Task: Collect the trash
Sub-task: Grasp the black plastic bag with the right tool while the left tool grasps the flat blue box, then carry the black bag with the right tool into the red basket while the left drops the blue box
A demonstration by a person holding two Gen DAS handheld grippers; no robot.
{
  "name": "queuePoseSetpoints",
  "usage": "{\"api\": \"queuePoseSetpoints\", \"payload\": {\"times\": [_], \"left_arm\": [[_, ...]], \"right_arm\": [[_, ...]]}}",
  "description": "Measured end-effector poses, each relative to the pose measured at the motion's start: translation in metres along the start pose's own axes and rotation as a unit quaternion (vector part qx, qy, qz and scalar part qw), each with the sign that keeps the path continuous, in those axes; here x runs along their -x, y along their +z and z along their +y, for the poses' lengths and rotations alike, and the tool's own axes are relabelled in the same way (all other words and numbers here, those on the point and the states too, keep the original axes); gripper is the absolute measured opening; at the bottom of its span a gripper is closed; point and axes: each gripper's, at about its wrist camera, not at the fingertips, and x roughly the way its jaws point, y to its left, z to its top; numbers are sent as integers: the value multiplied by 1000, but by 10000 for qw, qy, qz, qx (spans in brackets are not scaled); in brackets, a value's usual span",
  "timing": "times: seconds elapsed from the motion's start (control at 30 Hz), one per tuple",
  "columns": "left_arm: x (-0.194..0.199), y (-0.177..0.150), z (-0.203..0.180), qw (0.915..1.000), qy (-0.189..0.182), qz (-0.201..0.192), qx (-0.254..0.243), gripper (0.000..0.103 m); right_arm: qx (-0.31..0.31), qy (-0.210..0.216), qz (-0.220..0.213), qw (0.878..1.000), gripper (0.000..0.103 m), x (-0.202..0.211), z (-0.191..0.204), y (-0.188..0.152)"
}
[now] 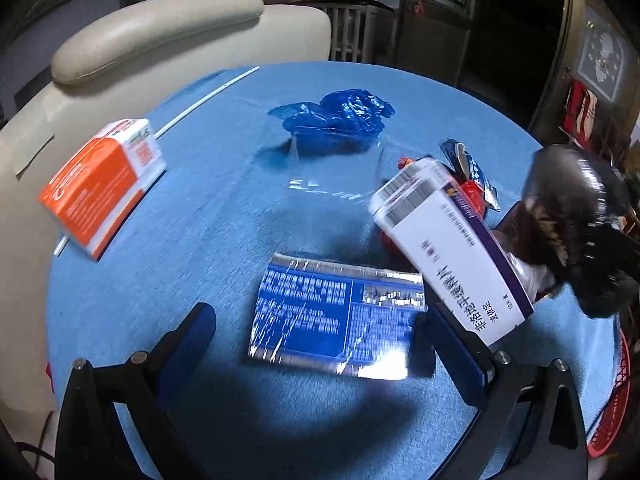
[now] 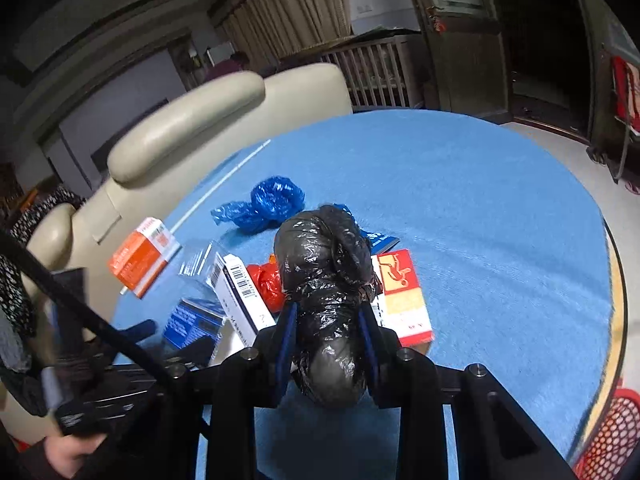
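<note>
Black bag bundle (image 2: 324,300): clamped between right gripper (image 2: 328,344) pads above the blue table (image 2: 500,240); left gripper (image 1: 316,332), jaws apart, straddles blue packet (image 1: 340,316); squeeze should hold during carry.

Two wrist fisheyes, close, angled down — sharing the blue table (image 1: 200,220), cream chair (image 2: 192,120)

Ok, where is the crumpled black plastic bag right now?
The crumpled black plastic bag is clamped in the right gripper, centre of the right wrist view, above the blue table, just in front of the red-and-yellow box.
</note>
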Motion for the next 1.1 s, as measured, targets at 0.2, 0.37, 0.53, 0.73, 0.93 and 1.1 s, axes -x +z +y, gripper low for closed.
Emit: {"api": "queuePoseSetpoints", "payload": {"times": [0.2,0.37,0.53,0.73,0.93,1.1], "left_arm": [[8,5,-1,9999,43,-52,-116,103],[8,-7,-9,9988,102,41,-484,103],[-3,-9,-11,9981,193,171,-560,103],[-5,-4,-11,9986,-17,22,-529,90],[19,-4,-18,9973,143,-210,-687,90],[37,1,-16,9974,275,-259,-617,90]], "right_arm": [[-119,91,-111,9998,32,19,-5,-7],[-206,161,-168,9995,32,25,-7,-8],[-178,207,-204,9994,32,30,-4,-11],[-188,207,-237,9993,32,37,-8,-12],[-209,209,-277,9992,32,40,-7,-14],[-243,259,-322,9989,32,46,-7,-17]]}}
